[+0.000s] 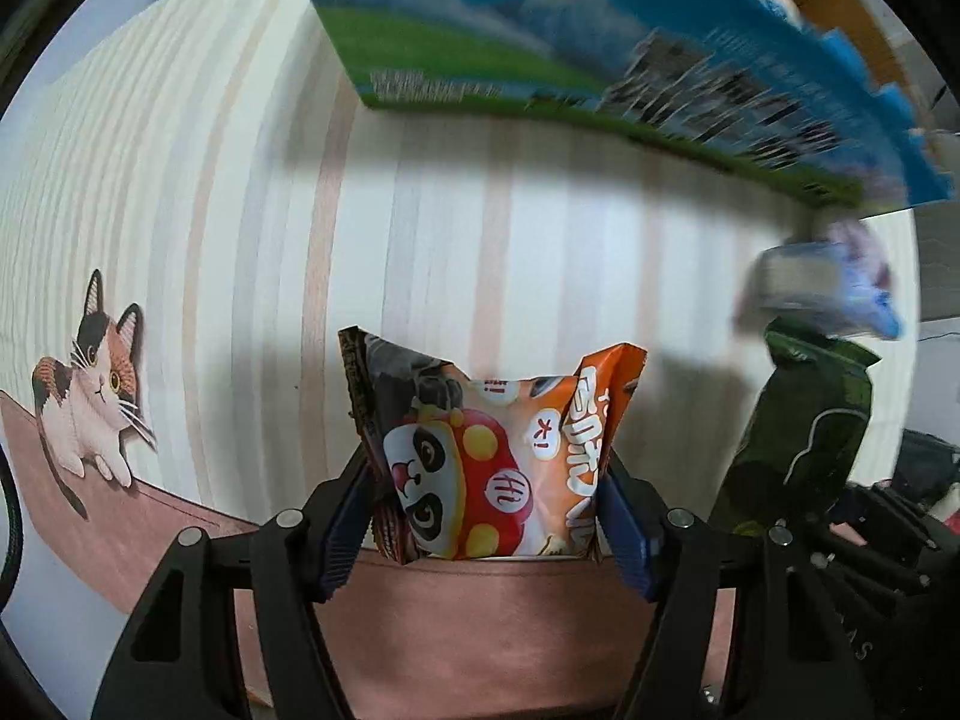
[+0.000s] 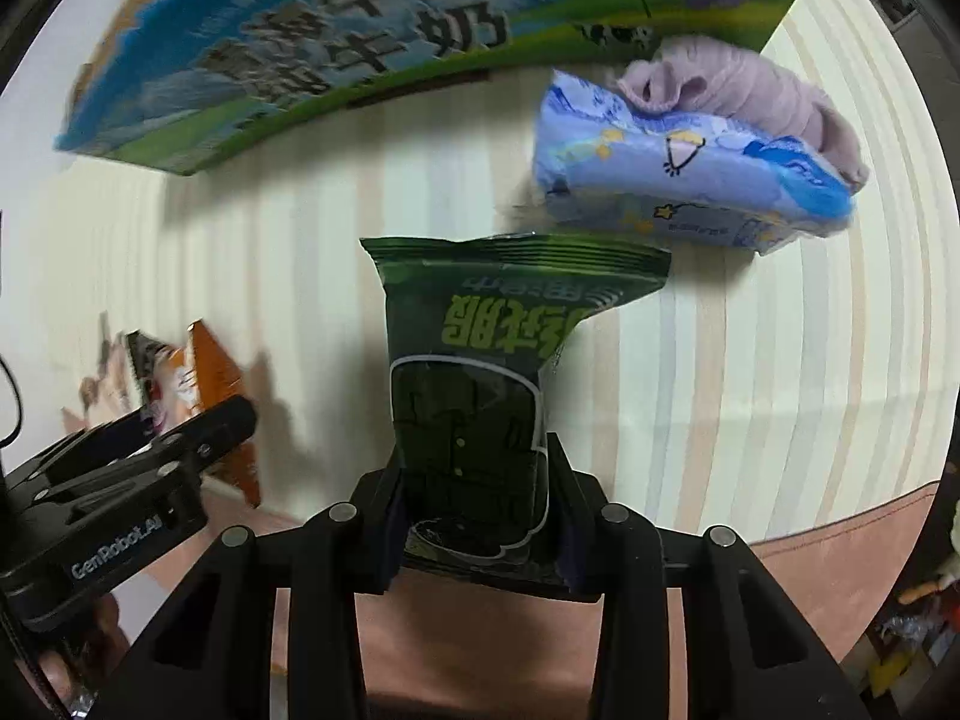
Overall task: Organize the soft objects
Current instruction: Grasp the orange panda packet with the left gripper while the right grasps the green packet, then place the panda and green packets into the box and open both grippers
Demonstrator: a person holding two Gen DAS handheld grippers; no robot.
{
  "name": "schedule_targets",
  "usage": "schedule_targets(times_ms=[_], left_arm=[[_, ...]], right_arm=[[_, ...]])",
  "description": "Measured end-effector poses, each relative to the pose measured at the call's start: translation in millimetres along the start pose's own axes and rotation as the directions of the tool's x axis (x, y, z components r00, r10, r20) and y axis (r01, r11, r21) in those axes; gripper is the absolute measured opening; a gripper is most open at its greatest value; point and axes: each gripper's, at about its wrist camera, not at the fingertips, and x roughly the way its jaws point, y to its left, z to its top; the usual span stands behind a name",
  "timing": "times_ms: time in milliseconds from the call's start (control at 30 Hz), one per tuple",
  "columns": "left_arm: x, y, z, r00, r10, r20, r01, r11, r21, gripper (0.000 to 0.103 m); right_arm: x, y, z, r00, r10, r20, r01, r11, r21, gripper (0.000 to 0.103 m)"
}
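Right now, from the left wrist view, the left gripper [image 1: 489, 516] has its jaws closed on an orange panda snack bag [image 1: 492, 462], pinching it low on both side edges so the bag stands up above the striped mat [image 1: 240, 210]. A cat picture [image 1: 90, 396] sits on the mat to the left, and the blue-and-green milk carton box [image 1: 540, 42] lies farther back, blurred. The dark green packet [image 1: 798, 438] shows at the right edge.

From the right wrist view, the right gripper [image 2: 480, 531] is clamped on that green packet [image 2: 480, 372] near its bottom, its sealed top pointing toward the box [image 2: 336, 30]. Beside the box, a blue tissue pack [image 2: 684, 168] rests on the mat with a pink plush [image 2: 738, 90] touching its top. The left gripper [image 2: 150, 456] shows at the left with the orange bag.

I'd judge both bags are headed for the box. Doing it well means keeping the squeeze light so the contents don't crush, and bringing one bag in at a time so the two tools don't collide.
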Motion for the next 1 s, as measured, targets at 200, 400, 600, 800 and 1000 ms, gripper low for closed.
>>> schedule_targets(times_ms=[200, 400, 600, 800, 1000], left_arm=[[-69.7, -16.9, 6.4, 0.991, -0.09, 0.1, 0.089, 0.996, 0.015, 0.066], [-147.1, -21.6, 61.7, 0.964, -0.185, 0.193, 0.169, 0.981, 0.094, 0.066], [-164.1, -38.3, 142.7, 0.964, -0.182, 0.195, 0.158, 0.978, 0.133, 0.066], [-108.1, -30.3, 213.3, 0.985, -0.169, 0.033, 0.164, 0.98, 0.11, 0.066], [-48.5, -22.8, 251.3, 0.976, -0.174, -0.134, 0.184, 0.981, 0.064, 0.066]], right_arm=[[-55.5, 8.2, -5.0, 0.996, 0.08, 0.037, -0.078, 0.996, -0.043, 0.041], [-146.2, 9.2, 31.6, 0.979, 0.157, 0.126, -0.144, 0.984, -0.108, 0.041], [-196.9, 20.0, 95.7, 0.972, 0.165, 0.17, -0.133, 0.974, -0.182, 0.041], [-182.4, 16.1, 172.1, 0.984, 0.148, 0.098, -0.131, 0.978, -0.165, 0.041], [-126.4, 18.0, 220.4, 0.994, 0.111, -0.024, -0.113, 0.985, -0.131, 0.041]])
